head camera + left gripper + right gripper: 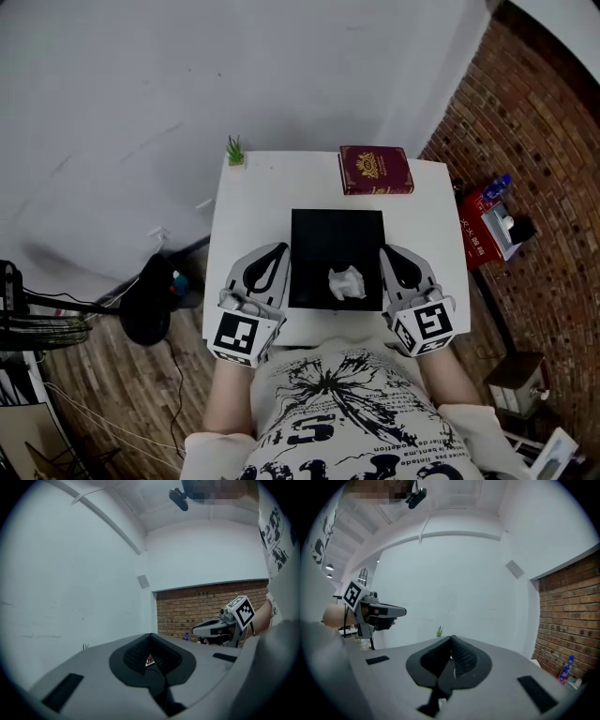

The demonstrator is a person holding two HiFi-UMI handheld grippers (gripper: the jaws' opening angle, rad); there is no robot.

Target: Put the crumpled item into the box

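Note:
A crumpled white paper (346, 282) lies inside the black open box (319, 234) at its near right corner, on the small white table (244, 202). My left gripper (273, 249) rests at the box's left side, jaws together with nothing between them. At the box's right side sits my right gripper (386, 251), also closed and empty. In the left gripper view my jaws (150, 636) meet at the tips, and the right gripper (220, 626) shows beyond. The right gripper view has my jaws (451, 638) touching, with the left gripper (375, 610) off to the left.
A dark red book (375, 170) lies at the table's far right corner and a small green plant (234, 151) at the far left corner. A red box with a blue bottle (494, 192) stands on the floor to the right. Cables and a dark bag (150, 298) lie left.

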